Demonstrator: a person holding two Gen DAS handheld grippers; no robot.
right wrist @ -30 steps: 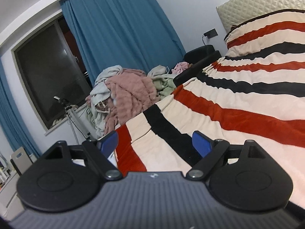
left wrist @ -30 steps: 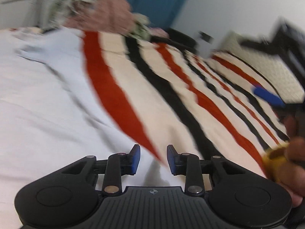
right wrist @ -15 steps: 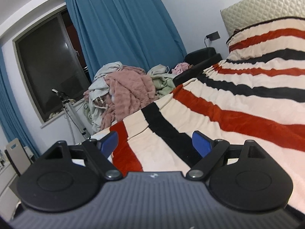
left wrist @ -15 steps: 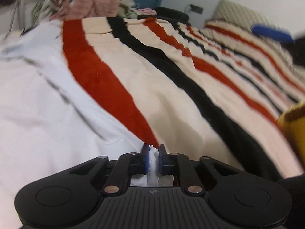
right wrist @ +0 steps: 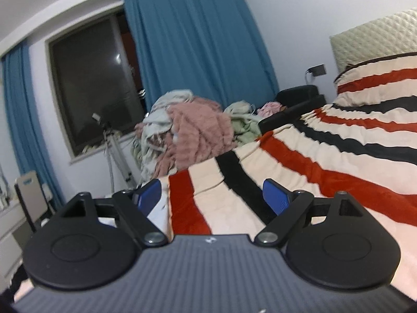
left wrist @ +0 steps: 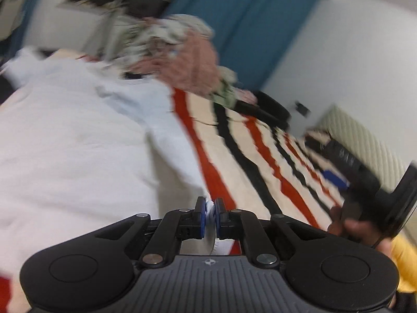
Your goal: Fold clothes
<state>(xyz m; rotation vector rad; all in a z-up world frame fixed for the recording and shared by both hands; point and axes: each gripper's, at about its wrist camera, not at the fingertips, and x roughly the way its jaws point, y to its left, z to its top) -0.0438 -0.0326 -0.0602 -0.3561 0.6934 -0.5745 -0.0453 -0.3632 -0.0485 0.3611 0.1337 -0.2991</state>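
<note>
A white garment lies spread on the striped blanket, filling the left of the left wrist view. My left gripper is shut on the garment's near edge, with white cloth pinched between the blue pads. My right gripper is open and empty above the striped blanket; a bit of the white garment shows by its left finger. The right gripper also shows blurred at the right of the left wrist view, in a hand.
A pile of pink, grey and green clothes lies at the far end of the bed, also seen in the left wrist view. Blue curtains, a dark window and a tripod stand behind. A quilted headboard is at right.
My left gripper closed on the white garment's edge and has lifted and tilted, so the view swung up. My right gripper stayed open and rose slightly.
</note>
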